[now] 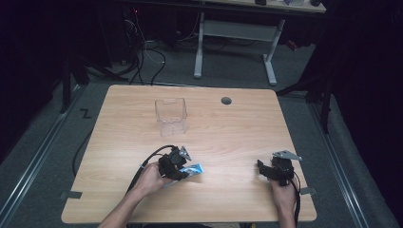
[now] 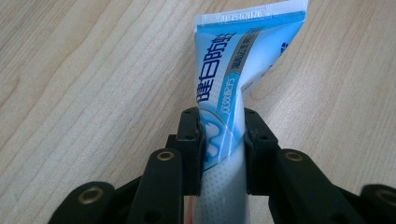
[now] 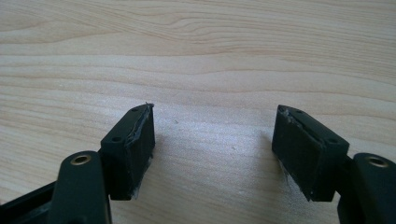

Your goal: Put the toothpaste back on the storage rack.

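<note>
left gripper point(image 2: 223, 135) clamped on blue toothpaste tube point(image 2: 238, 65) over wooden table point(image 2: 84, 84)

high view: from above the near edge, facing forward and down over the whole tabletop point(image 1: 228, 123). gripper views: each close to the wood, looking along its own fingers; all three share that tabletop.

Both grippers are matte black. The left gripper point(image 2: 222, 135) has blocky rectangular pads bolted to flat linkage arms, each arm carrying a brass-ringed rivet and small dark screw holes. The right gripper point(image 3: 215, 149) has the same build, with worn, whitish fraying along the pad edges. On the wooden table point(image 1: 237, 128), the right gripper carries a grey three-cornered plate on top; a similar plate sits on the left. A black cable trails from each. The forearms are bare, no sleeves.
</note>
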Tool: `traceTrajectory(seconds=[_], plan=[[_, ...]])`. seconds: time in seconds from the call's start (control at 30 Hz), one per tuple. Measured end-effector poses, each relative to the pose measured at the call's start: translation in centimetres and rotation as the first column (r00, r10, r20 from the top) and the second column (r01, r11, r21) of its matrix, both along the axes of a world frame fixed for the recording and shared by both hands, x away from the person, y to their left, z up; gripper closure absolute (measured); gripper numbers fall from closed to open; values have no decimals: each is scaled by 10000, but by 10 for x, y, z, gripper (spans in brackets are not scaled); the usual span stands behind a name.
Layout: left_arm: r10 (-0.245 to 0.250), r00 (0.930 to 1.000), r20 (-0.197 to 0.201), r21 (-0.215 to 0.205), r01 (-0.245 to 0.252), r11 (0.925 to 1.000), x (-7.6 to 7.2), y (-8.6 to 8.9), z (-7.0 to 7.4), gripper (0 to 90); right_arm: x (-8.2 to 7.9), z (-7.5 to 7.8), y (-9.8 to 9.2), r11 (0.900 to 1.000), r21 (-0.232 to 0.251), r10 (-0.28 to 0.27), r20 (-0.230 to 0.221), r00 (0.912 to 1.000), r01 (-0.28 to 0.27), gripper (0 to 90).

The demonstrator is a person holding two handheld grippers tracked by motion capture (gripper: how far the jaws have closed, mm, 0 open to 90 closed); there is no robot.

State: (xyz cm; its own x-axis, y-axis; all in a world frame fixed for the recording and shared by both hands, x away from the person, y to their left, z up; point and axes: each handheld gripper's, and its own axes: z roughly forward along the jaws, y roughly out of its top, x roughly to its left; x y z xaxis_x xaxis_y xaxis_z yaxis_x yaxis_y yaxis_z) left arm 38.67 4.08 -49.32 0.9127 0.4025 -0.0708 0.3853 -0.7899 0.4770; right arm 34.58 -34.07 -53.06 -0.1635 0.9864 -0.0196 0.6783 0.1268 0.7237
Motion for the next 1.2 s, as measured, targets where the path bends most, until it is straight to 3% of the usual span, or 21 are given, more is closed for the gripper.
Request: traceTrajectory(seconds=[0.17,0.57,0.77,1.2], plan=[[302,9995,66,-540,-298,9981,1,7,8,726,0,0,0,10000,-2,0,1,10000,0,301],[559,9971,513,-1034,-504,9934,5,17,38,722,0,0,0,10000,-1,1,-1,10000,-1,301],[767,9958,499,-1544,-682,9856,11,23,48,721,0,0,0,10000,1,0,1,10000,0,301],[1257,9892,756,-2233,-1061,9690,24,30,71,720,0,0,0,10000,-1,1,3,10000,-1,301]])
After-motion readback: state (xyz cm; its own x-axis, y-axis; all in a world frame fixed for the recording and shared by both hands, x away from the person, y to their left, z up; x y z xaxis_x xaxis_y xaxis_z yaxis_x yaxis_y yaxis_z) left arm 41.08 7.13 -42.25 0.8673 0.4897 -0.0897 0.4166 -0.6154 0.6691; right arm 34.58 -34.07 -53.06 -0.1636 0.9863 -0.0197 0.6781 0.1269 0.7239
